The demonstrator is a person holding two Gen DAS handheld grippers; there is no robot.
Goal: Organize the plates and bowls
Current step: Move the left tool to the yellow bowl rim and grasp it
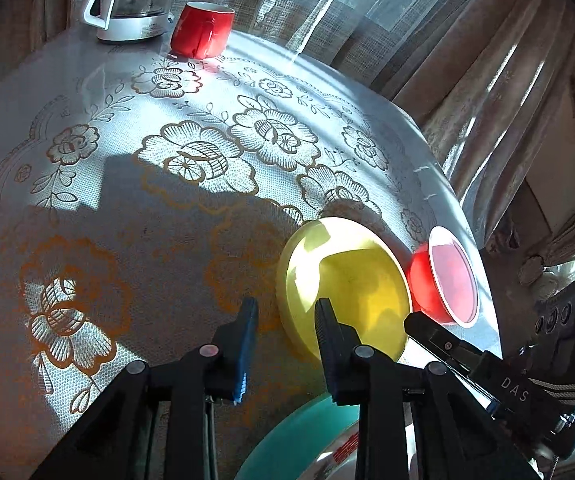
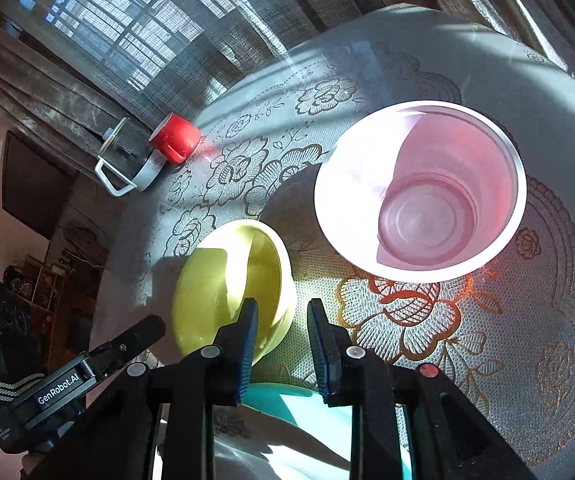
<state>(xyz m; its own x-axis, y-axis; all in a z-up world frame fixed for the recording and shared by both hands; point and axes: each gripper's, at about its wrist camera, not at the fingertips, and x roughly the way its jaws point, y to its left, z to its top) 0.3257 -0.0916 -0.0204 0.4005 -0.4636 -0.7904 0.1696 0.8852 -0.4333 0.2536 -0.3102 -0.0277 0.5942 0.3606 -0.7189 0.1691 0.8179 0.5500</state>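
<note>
Left wrist view: my left tool (image 1: 287,312) straddles the yellow bowl (image 1: 347,280) rim, seemingly unclamped; my right tool (image 2: 281,314) gapes empty.

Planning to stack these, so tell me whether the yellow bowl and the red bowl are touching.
Apart. The right wrist view shows patterned tablecloth plainly between the yellow bowl and the red bowl; in the left wrist view they only overlap.

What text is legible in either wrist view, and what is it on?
"GenRobot.AI": white lettering on the left gripper body, seen in the right wrist view.
"DAS": white letters on the right gripper body, seen in the left wrist view; probably part of a longer word, the rest hidden.
Red marking on the white item by the teal plate: too blurred to read.
</note>
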